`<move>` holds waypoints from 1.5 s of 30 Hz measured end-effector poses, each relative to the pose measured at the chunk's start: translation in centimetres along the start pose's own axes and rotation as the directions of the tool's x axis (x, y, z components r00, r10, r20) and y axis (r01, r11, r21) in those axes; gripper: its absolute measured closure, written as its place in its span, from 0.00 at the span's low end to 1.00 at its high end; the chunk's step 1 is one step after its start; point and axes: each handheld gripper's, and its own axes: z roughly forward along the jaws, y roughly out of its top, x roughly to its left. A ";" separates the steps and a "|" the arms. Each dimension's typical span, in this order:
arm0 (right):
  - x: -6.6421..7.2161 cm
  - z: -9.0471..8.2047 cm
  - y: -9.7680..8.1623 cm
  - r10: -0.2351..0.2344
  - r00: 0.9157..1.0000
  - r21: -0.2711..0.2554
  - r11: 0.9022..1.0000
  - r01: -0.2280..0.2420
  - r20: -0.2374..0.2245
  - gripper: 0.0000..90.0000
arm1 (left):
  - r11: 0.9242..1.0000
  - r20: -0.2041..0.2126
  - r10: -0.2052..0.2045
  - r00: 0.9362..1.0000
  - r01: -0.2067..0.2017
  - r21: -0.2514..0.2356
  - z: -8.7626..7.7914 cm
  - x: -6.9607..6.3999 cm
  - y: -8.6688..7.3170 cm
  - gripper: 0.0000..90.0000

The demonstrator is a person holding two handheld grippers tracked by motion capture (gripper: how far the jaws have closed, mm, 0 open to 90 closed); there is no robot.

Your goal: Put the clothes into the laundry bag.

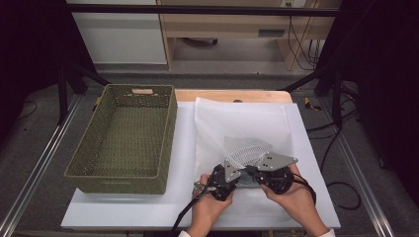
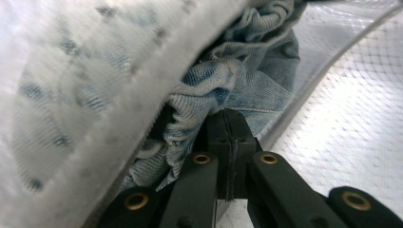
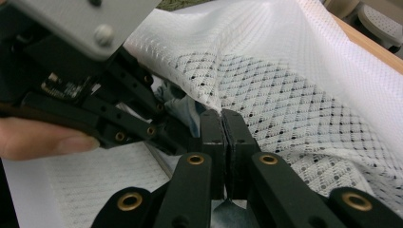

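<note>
Where the white surface (image 1: 123, 210) carries the work, you have these items. Basket (image 1: 123, 136): green, woven, on the surface's left half, well apart from both hands. Mesh bag (image 1: 242, 123): white, lying flat on the right half, its near edge lifted into a peak. Denim (image 2: 247, 80): blue, faded, bunched at the bag's mouth, partly under the mesh. Left gripper (image 1: 232, 178): in your left hand at the bag's near edge, jaws closed on a fold of the denim just inside the opening. Right gripper (image 1: 251, 173): in your right hand, just beside the left one, jaws closed on the mesh edge and holding it raised above the denim. The two grippers sit close together, nearly touching, at the bag's mouth.
</note>
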 end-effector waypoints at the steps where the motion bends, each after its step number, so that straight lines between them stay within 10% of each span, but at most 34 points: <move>1: 0.0 0.0 -0.1 0.000 1.000 0.002 1.000 0.000 0.000 0.99 | 1.000 -0.006 -0.001 1.000 0.001 0.002 0.1 0.1 0.1 1.00; 19: -0.4 0.9 -1.0 0.013 1.000 0.031 0.999 -0.014 0.013 0.99 | 0.998 -0.025 -0.070 0.997 0.069 -0.006 2.3 1.1 0.9 1.00; 45: -0.4 1.1 -1.1 0.025 0.999 0.030 0.999 -0.025 0.030 0.99 | 0.998 -0.095 -0.066 0.993 0.064 -0.017 3.0 1.9 1.5 1.00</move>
